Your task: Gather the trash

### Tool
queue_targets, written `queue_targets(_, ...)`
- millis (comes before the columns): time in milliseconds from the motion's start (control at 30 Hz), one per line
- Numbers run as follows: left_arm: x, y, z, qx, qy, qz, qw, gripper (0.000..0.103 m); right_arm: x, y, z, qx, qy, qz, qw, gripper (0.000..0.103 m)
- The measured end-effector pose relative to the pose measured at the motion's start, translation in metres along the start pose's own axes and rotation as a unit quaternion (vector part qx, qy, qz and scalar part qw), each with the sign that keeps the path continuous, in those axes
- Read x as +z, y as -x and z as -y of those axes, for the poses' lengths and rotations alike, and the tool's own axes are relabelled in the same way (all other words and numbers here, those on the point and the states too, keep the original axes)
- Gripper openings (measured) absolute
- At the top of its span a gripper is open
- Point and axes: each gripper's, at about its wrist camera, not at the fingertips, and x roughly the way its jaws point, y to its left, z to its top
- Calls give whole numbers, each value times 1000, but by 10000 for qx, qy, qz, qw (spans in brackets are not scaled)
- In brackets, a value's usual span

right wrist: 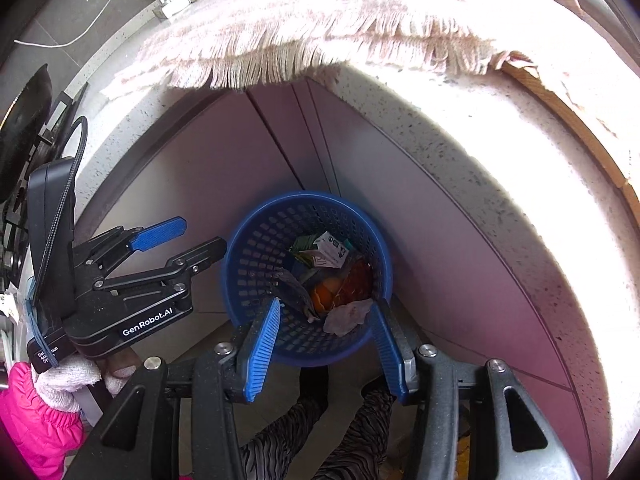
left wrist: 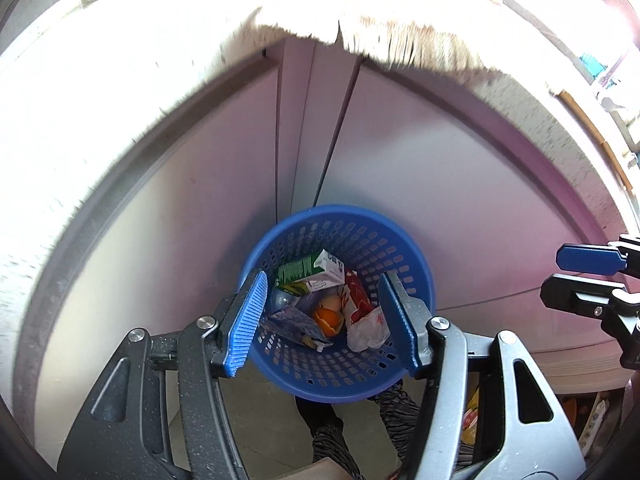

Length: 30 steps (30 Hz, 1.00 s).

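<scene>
Left wrist: basket rim (left wrist: pixel 336 212), both hand-held grippers gaping

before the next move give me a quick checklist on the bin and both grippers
1. Left gripper empty, jaws apart: ok.
2. Right gripper empty, jaws apart: ok.
3. Blue basket upright on the floor: ok.
4. Trash inside it, carton, orange peel, crumpled wrapper: ok.
5. Room left in the basket: ok, the pile sits below the rim.
6. More trash left on the counter: cannot tell.
</scene>
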Motion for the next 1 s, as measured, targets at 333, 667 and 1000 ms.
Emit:
queue_targets(333,27,68,15,-7,-170,517,9985,59,4,66,11,85,-119,563,9983,49)
queue_targets(667,70,143,49,-86,-149,1265,9918,61,29,148,33,150,-107,1377,9903,56)
queue_targets(1000,131,205,89,-111,-82,2131,9769,87,57,220,66,56,-160,2382,9711,78)
